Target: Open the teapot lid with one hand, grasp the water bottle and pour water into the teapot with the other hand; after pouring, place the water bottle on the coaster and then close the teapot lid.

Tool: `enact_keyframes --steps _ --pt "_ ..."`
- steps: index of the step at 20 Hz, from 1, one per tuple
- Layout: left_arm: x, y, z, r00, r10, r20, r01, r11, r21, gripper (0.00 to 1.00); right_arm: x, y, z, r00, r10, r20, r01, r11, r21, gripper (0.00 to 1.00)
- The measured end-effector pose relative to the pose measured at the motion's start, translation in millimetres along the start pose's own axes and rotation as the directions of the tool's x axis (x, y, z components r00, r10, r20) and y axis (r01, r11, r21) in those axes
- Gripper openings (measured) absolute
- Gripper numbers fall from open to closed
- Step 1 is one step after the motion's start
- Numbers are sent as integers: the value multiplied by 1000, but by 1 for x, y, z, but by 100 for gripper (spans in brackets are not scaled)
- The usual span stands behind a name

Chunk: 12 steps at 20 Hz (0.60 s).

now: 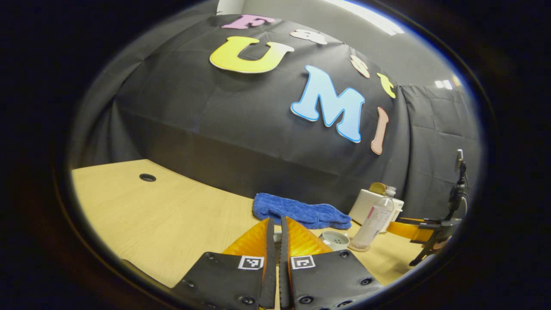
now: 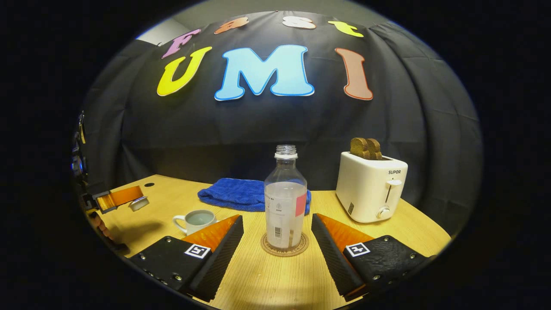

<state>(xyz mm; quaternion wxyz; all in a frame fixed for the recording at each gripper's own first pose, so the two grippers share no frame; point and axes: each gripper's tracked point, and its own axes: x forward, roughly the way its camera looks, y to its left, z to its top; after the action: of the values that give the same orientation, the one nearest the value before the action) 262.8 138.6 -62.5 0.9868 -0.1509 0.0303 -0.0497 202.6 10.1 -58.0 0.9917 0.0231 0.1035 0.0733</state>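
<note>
Risk lies with the lid, pinched in the closed left gripper apart from the teapot: it could slip, while the wide-open, empty right gripper, flanking the water bottle on its coaster mid-table, could topple it.

Water bottle upright on coaster

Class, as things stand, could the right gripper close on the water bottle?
Probably yes. The right gripper is open, its fingers spread either side of the water bottle, which stands upright on the coaster with nothing between them.
</note>
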Motion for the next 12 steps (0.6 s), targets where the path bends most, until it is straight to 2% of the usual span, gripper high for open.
enact_keyframes --steps 2,5,9,11,12 --pt "1 -1 0 1000 5 1 -5 1000 5 9 -17 1 0 1000 11 12 -11 1000 10 98" --pt "-2 -6 -5 999 21 -26 -20 998 61 11 -42 -4 -4 1000 -12 17 12 1000 -13 98" --pt "-3 -43 12 1000 -18 -6 19 991 134 8 -67 -12 2 997 -34 67 37 998 -45 98" --pt "1 -69 12 998 -55 -10 55 987 149 12 -75 -18 6 995 -58 78 62 997 -50 98" --pt "6 -81 7 997 -70 -22 72 985 158 9 -77 -18 10 994 -59 87 63 997 -38 98"
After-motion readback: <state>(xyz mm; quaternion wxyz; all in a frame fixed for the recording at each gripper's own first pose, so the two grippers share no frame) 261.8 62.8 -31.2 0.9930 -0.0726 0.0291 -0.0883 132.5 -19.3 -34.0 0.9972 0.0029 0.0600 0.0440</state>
